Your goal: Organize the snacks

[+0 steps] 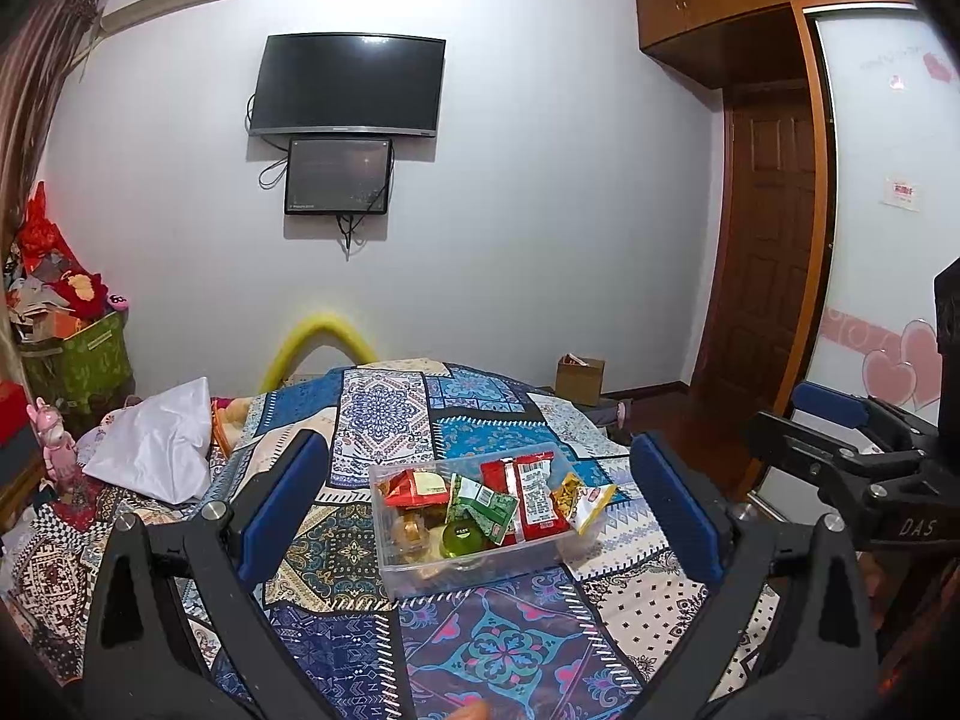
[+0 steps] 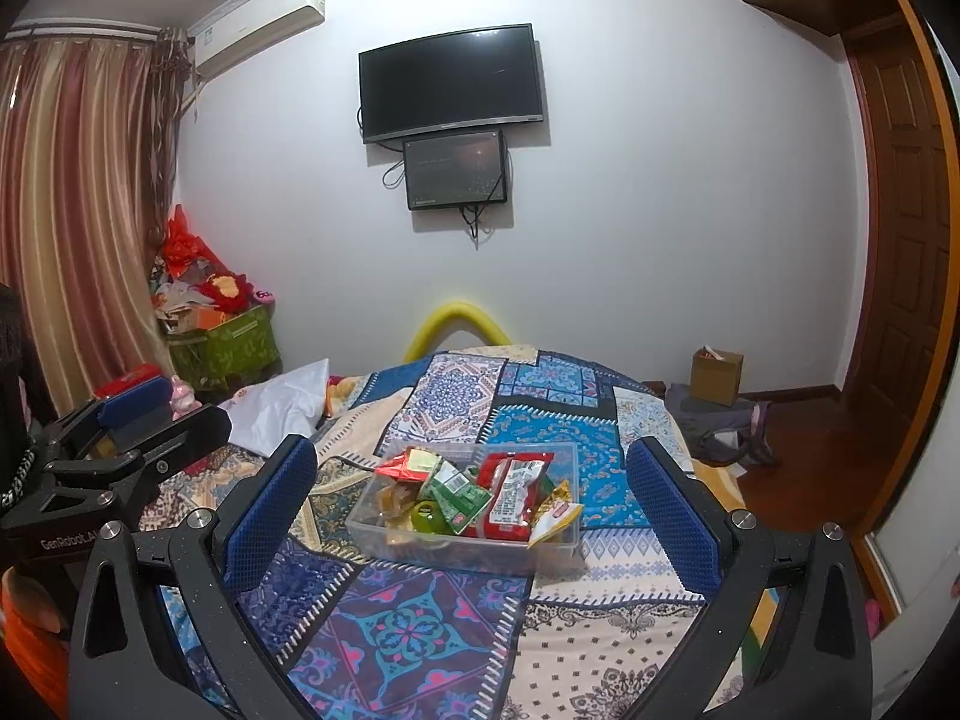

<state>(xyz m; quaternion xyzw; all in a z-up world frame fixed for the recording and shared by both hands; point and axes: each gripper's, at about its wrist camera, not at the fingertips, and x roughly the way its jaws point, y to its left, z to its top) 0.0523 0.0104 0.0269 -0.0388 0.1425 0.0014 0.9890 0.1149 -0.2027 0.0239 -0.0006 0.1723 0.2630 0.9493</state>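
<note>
My left gripper (image 1: 480, 504) and right gripper (image 2: 471, 504) both hang with jaws spread wide, gripping nothing, and the clear plastic bin (image 1: 480, 570) sits on the patchwork bedspread (image 1: 498, 654) framed between the blue pads in each view. Inside it the snacks lie heaped: a long red packet (image 1: 536, 498), a green packet (image 1: 483, 504), a yellow packet (image 1: 585, 498) leaning over the bin's right rim, and a round green jelly cup (image 1: 462, 540). The print on the wrappers is too small for me to read, and the lowest snacks show only as blurred shapes through the wall. On the gripper bodies I can read "DAS" and "GenRobot.A", the latter cut off. The edges of both views are lost to dark vignette.
</note>
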